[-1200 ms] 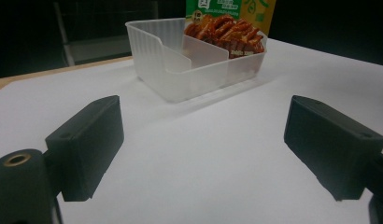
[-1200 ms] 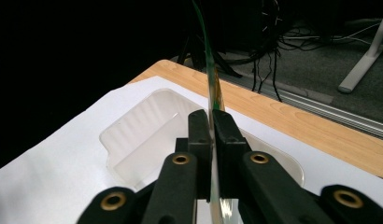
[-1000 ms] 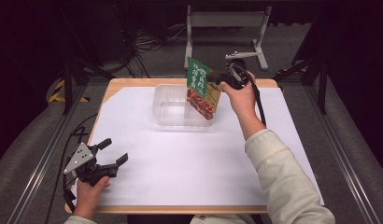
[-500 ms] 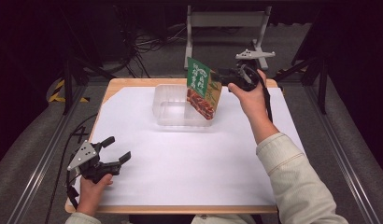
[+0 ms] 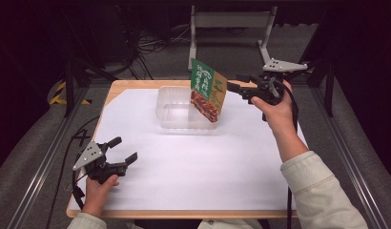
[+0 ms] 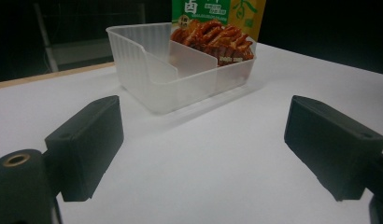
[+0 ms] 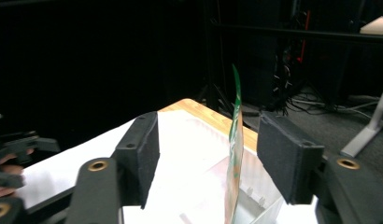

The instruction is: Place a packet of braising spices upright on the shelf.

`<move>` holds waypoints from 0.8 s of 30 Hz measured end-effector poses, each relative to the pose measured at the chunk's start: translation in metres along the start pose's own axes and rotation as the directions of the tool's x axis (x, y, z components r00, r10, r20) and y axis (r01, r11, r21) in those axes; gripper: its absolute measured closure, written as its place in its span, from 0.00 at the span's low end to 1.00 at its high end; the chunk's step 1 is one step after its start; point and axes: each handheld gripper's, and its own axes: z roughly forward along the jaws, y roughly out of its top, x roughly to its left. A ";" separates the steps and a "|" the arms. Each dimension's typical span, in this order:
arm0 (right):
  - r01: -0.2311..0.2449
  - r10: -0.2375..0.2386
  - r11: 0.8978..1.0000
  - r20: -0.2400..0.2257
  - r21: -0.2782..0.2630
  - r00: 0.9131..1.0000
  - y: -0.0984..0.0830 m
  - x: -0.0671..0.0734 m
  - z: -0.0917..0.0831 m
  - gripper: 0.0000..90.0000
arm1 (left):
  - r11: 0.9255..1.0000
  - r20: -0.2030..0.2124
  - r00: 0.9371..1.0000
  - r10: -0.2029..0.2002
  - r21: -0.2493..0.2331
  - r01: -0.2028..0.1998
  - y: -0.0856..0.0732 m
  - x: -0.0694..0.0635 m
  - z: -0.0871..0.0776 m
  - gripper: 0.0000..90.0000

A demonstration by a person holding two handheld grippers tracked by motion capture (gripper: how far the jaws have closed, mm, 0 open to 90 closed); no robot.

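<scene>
Snack packet [image 5: 208, 90] standing in the clear plastic tray [image 5: 172, 112] at the far middle of the table [image 5: 231, 162], long axis upright, top leaning toward the far side. Right gripper [image 5: 233, 82], jaws open, just beside it; its own view shows the packet edge-on between them. Left gripper [image 5: 123, 149], jaws open and empty, near corner.

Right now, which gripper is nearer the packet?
Right. The right gripper is open just beside the packet; the left gripper sits far back at the near left.
</scene>
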 end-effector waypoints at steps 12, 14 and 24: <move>0.042 -0.040 0.998 0.032 -0.047 0.999 -0.017 0.005 -0.043 0.33 | 1.000 0.024 0.999 0.020 0.015 -0.021 0.003 -0.001 0.013 0.14; 0.037 -0.035 0.998 0.038 -0.048 0.999 -0.020 0.004 -0.047 0.33 | 1.000 0.028 0.999 0.021 0.019 -0.022 0.003 -0.001 0.014 0.14; 0.018 -0.018 1.000 0.040 -0.006 0.999 -0.044 -0.002 -0.057 0.31 | 1.000 0.025 0.999 0.020 0.018 -0.021 0.003 -0.001 0.013 0.14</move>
